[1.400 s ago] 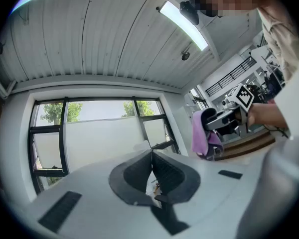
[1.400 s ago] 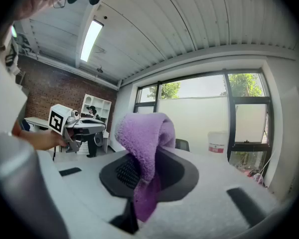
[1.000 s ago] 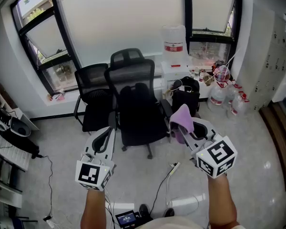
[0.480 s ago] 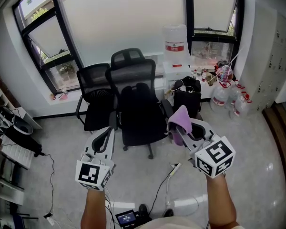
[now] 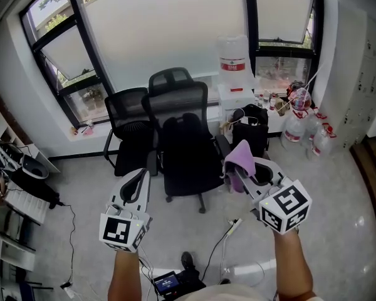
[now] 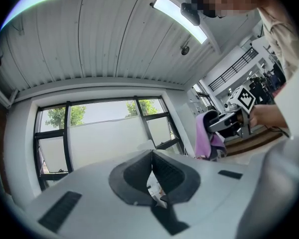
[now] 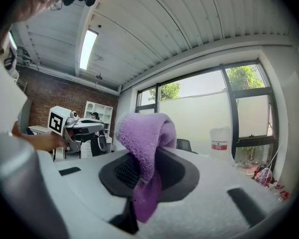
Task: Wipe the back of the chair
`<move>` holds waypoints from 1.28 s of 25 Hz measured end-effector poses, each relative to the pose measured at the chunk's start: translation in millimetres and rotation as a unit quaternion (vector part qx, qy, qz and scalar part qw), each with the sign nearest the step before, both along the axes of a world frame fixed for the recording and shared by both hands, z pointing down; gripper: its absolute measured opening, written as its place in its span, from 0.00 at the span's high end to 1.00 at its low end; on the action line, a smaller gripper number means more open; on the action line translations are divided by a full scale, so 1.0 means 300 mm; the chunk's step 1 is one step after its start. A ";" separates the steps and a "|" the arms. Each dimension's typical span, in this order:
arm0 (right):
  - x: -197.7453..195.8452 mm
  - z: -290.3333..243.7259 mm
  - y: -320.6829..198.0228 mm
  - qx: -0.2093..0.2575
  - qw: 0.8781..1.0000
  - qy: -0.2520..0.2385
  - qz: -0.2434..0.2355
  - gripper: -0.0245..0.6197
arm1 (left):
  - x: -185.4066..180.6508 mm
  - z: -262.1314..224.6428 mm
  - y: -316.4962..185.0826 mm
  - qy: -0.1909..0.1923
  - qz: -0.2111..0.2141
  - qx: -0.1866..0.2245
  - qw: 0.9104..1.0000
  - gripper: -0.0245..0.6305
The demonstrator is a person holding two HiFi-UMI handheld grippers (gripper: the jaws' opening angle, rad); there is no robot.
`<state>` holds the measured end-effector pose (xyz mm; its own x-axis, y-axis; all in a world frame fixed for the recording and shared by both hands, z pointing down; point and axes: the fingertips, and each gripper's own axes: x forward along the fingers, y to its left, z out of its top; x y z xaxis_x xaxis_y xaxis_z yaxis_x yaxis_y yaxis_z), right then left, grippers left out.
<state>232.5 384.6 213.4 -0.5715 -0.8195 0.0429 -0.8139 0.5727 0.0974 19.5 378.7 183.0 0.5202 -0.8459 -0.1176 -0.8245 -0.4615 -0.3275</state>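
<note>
Ahead, the chair (image 5: 187,144) stands below the window (image 5: 163,27), with a second chair (image 5: 128,130) just left of it. Near the chair's right side, the right gripper (image 5: 245,172) clamps a purple cloth (image 5: 238,155). Near its left, the left gripper (image 5: 136,182) has its jaws together on nothing. Behind the chair to the right sits a water jug (image 5: 233,58), contents unclear.

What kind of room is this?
Most likely an office. Black mesh office chairs stand by big windows, a water dispenser sits beside them, and cables trail across the floor.
</note>
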 end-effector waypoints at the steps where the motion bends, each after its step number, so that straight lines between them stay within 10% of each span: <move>1: -0.001 0.002 -0.015 0.000 1.000 0.001 0.002 0.87 | -0.007 0.002 -0.017 0.003 0.000 0.001 1.000 0.95; 32: -0.409 0.056 -1.040 -0.025 0.992 0.028 0.118 0.87 | -0.450 0.080 -1.213 0.038 0.101 -0.022 0.994 0.95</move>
<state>109.7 72.6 230.3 -0.3588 -0.9265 0.1138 -0.9202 0.3715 0.1231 -115.6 14.8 207.2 0.6704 -0.7307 -0.1295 -0.7358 -0.6320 -0.2433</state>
